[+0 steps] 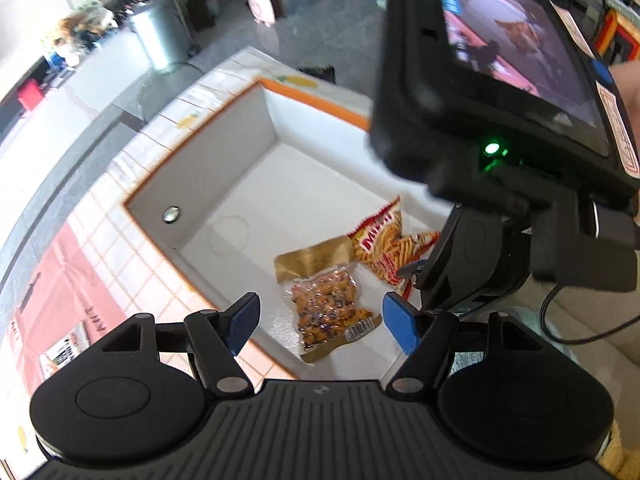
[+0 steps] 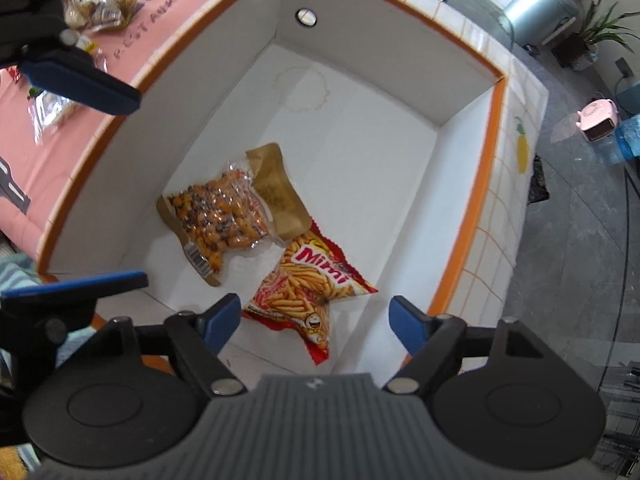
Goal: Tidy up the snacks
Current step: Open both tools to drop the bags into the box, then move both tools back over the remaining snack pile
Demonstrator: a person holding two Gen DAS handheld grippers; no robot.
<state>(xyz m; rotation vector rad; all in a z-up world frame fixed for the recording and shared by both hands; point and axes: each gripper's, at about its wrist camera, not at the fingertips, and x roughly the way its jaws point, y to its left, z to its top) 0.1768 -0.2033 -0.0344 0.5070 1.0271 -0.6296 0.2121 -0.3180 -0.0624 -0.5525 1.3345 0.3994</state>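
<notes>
In the left wrist view, the right gripper's body (image 1: 500,92) covers the far right corner of the box (image 1: 224,152) and part of the red snack bag (image 1: 384,244). In the right wrist view, the snack packets on the pink tablecloth (image 2: 100,8) are blurred; their print is unreadable. The left gripper (image 2: 80,184) is cut off by the left edge. Floor items beyond the box are too small to identify.

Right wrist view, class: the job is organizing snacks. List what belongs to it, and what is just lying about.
Belongs:
white box
nut pack
Mimi bag
loose snack packs on pink cloth

Lying about:
metal bin
potted plant
pink appliance
</notes>
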